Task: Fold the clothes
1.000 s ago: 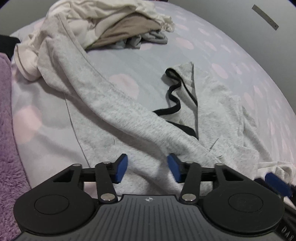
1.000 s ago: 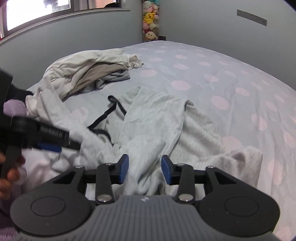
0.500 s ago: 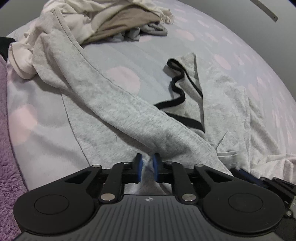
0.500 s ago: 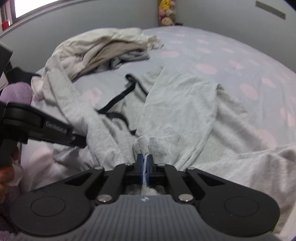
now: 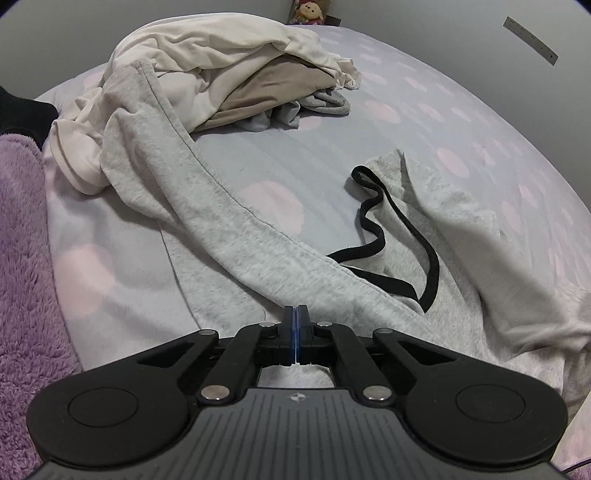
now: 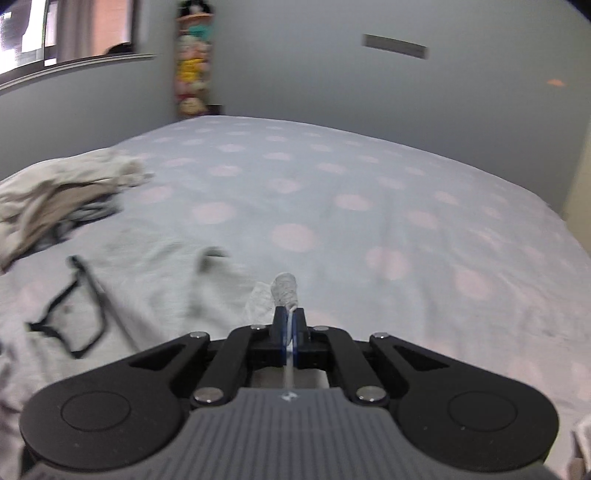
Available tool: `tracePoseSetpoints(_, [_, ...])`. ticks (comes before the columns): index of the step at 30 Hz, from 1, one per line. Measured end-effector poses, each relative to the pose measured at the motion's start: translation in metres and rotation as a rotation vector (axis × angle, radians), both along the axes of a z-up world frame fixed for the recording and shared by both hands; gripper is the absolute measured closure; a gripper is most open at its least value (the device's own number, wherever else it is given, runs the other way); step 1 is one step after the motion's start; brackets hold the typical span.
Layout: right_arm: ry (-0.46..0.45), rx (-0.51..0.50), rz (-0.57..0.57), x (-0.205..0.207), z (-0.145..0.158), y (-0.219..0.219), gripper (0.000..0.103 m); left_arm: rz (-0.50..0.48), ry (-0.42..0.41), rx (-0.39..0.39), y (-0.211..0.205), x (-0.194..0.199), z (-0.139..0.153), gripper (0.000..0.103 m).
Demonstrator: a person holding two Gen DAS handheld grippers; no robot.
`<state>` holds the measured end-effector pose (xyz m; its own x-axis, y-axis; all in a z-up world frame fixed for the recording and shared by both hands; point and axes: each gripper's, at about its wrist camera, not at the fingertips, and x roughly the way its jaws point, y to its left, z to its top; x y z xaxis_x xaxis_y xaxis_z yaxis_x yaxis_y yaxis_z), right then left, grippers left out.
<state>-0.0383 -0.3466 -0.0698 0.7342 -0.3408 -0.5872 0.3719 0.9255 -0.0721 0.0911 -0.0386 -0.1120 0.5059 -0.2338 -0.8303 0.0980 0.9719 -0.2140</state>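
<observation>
A light grey garment [image 5: 229, 221] with black trim [image 5: 391, 221] lies crumpled across the dotted bed sheet [image 5: 424, 110]. My left gripper [image 5: 296, 314] sits low at the garment's near edge, shut with a thin layer of the grey cloth pinched between its blue pads. In the right wrist view the same garment [image 6: 155, 288] spreads to the left, blurred. My right gripper [image 6: 289, 317] is shut on a bunched fold of it [image 6: 284, 290], which pokes out past the fingertips above the bed.
A pile of cream, tan and grey clothes [image 5: 229, 66] lies at the far left of the bed [image 6: 332, 206]. A purple fleece blanket [image 5: 22, 258] borders the left edge. Stuffed toys [image 6: 192, 74] hang in the far corner beside a window [image 6: 66, 33].
Both grippers went from open to shut on the grey garment. The right one then swung to the right with its pinched fold, so the garment now lies at the left of its view.
</observation>
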Motion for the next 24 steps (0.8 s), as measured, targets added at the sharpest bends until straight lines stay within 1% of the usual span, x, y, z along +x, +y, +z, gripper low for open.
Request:
tracePoseSetpoints(5, [0.026,-0.079,-0.139,-0.021,0.002,-0.047,0.100,0.001,0.006,0.009,0.001,-0.001,-0.001,0.103])
tracePoseSetpoints(9, [0.036,-0.102,-0.304,-0.043,0.008,-0.100,0.100,0.003,0.016,0.011,0.001,-0.001,-0.004,0.103])
tracePoseSetpoints(12, [0.015,-0.159,-0.447,-0.070,0.018,-0.141,0.100,-0.001,0.019,0.014,0.000,0.000,-0.005,0.103])
tracePoseSetpoints(15, [0.004,-0.168,-0.587,-0.098,0.027,-0.177,0.100,-0.008,0.022,0.018,-0.003,0.000,-0.006,0.103])
tracePoseSetpoints(16, [0.006,-0.182,-0.627,-0.105,0.029,-0.187,0.100,-0.010,0.022,0.021,-0.004,-0.001,-0.006,0.103])
tracePoseSetpoints(19, [0.032,-0.271,-0.725,-0.123,0.031,-0.209,0.100,-0.010,0.023,0.030,-0.004,-0.001,-0.007,0.103])
tracePoseSetpoints(20, [0.037,-0.272,-0.750,-0.127,0.031,-0.216,0.100,-0.009,0.024,0.033,-0.004,-0.001,-0.007,0.103])
tracePoseSetpoints(22, [0.057,-0.213,-0.760,-0.133,0.026,-0.225,0.100,-0.006,0.026,0.037,-0.004,-0.001,-0.007,0.103])
tracePoseSetpoints(24, [0.086,-0.166,-0.723,-0.129,0.018,-0.224,0.099,-0.006,0.025,0.042,-0.004,-0.001,-0.006,0.103])
